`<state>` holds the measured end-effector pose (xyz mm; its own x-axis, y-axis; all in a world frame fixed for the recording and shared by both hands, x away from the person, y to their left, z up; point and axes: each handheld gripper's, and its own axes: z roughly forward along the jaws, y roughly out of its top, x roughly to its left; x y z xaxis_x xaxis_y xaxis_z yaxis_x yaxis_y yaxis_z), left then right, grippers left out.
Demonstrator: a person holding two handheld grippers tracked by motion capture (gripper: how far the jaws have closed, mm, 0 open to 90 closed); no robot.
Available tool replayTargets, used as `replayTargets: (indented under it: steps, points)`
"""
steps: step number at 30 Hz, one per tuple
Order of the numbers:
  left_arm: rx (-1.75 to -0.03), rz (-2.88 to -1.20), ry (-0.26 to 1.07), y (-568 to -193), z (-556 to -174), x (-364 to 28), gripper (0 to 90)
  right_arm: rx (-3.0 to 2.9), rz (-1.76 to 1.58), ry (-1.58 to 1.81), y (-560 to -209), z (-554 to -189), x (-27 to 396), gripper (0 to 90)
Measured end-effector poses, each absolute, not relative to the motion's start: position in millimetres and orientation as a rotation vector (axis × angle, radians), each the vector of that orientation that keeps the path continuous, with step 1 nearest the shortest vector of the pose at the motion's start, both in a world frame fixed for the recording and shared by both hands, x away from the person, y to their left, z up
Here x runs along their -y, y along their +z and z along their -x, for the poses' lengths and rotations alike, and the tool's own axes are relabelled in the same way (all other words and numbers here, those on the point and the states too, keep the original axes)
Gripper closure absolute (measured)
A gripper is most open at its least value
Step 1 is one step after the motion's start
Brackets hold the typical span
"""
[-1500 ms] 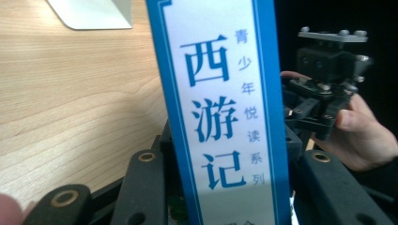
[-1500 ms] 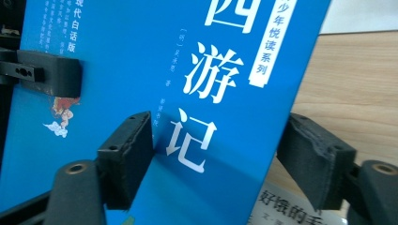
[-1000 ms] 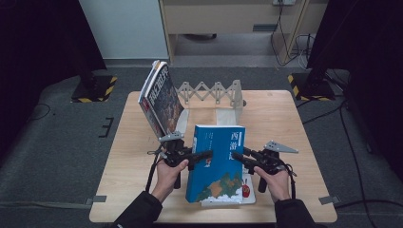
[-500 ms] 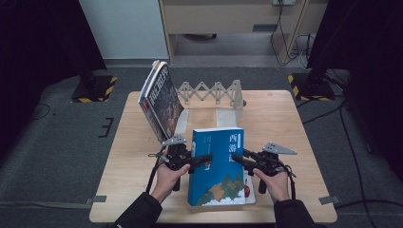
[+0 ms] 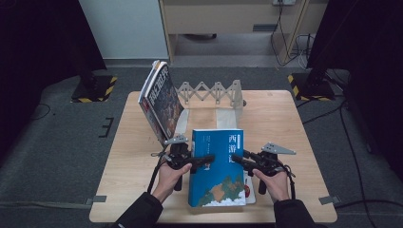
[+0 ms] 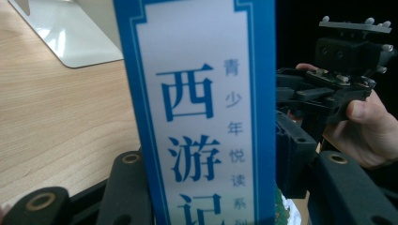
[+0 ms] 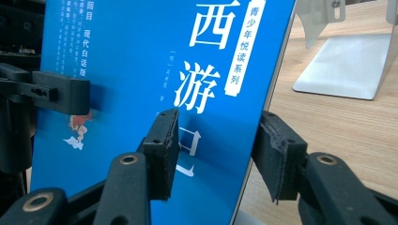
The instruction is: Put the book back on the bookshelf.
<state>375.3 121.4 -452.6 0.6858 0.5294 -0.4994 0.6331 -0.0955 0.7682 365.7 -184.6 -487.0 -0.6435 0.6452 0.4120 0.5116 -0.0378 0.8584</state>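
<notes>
A blue book with white Chinese lettering is held between both grippers over the front middle of the wooden table. My left gripper is shut on its spine side, and the spine label stands between the jaws. My right gripper is shut on the opposite edge, with one pad on the front cover and the other behind it. The right gripper and its hand lie beyond the book in the left gripper view. The left gripper's jaw rests across the cover.
A second book leans at the back left against a folding accordion rack. A white metal bookend stands behind the blue book. Another book lies flat under the blue one's right side.
Both grippers and the blue book have drifted slightly toward the near edge. Both grips are unchanged.
</notes>
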Motion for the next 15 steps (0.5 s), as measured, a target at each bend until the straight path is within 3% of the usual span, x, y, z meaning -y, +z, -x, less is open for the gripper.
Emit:
replayTargets:
  steps: [15]
  points:
    - [-0.946,-1.757,-0.152,-459.8,-378.1,-115.6,54.1,-2.126,-1.244,1.813,-487.4,-365.0,179.0,52.9]
